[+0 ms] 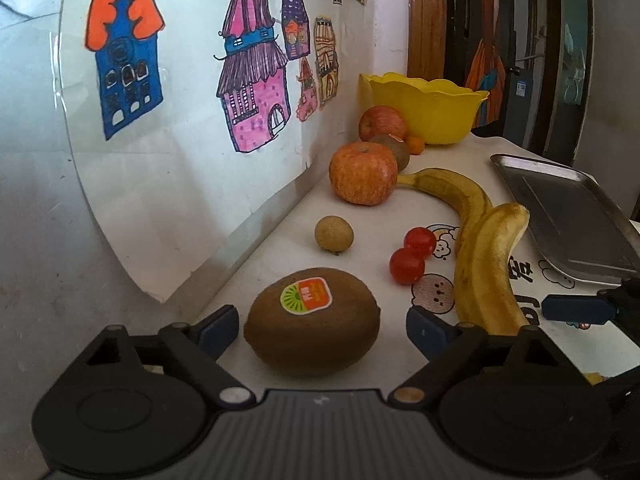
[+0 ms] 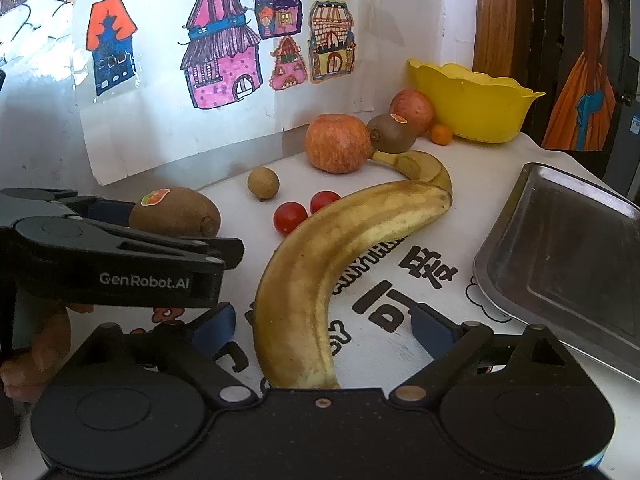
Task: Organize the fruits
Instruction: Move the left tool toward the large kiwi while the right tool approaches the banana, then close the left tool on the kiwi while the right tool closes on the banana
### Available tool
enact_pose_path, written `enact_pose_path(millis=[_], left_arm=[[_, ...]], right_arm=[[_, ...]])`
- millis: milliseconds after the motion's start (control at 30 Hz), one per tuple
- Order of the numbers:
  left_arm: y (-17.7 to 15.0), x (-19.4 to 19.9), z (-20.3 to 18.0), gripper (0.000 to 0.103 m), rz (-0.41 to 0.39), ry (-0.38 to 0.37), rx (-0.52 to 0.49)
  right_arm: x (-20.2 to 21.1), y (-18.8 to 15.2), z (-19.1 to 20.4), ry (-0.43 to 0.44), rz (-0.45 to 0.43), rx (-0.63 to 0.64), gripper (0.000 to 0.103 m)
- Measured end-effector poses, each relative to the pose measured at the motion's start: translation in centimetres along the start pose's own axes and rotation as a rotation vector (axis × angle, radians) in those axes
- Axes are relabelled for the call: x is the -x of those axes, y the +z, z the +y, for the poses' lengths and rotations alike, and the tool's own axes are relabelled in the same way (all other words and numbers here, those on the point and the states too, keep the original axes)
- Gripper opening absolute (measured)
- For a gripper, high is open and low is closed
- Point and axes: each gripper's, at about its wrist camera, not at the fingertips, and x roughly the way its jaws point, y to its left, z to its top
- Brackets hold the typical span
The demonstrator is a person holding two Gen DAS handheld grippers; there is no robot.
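Both grippers are spread wide: the left gripper [image 1: 316, 326] straddles a stickered kiwi [image 1: 312, 322] (untouched), the right gripper [image 2: 322, 326] a banana [image 2: 320, 264].

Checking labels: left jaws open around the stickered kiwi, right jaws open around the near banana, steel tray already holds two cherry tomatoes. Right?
Not the tray: the right wrist view shows nothing in it. Both cherry tomatoes lie on the table beside the near banana. The rest stands.

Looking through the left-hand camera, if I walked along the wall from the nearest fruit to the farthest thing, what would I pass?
Near to far: stickered kiwi between the open left gripper's fingers → small tan round fruit → big apple → second kiwi → far apple → yellow bowl.
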Motion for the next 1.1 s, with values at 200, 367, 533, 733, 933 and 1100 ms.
enact_pose_path(millis=[200, 367, 533, 733, 933, 1100], left_arm=[[0.04, -0.1, -0.12, 0.088, 0.004, -0.009, 0.004], [0.12, -0.13, -0.1, 0.083, -0.001, -0.003, 0.011], [0.1, 0.04, 0.05, 0.077, -0.007, 0.006, 0.016], [0.08, 0.05, 0.0, 0.075, -0.006, 0.005, 0.015], [0.07, 0.06, -0.03, 0.075, -0.006, 0.005, 0.013], [0.07, 0.05, -0.02, 0.075, -0.006, 0.006, 0.014]], right_arm=[[-0.02, 0.09, 0.05, 0.005, -0.009, 0.001, 0.086], [-0.11, 0.21, 0.2, 0.006, -0.013, 0.001, 0.083], [-0.21, 0.42, 0.49, 0.01, -0.021, 0.009, 0.072], [-0.29, 0.6, 0.78, 0.019, -0.028, 0.021, 0.064], [-0.28, 0.57, 0.85, 0.019, -0.029, 0.02, 0.063], [-0.28, 0.55, 0.83, 0.019, -0.029, 0.02, 0.063]])
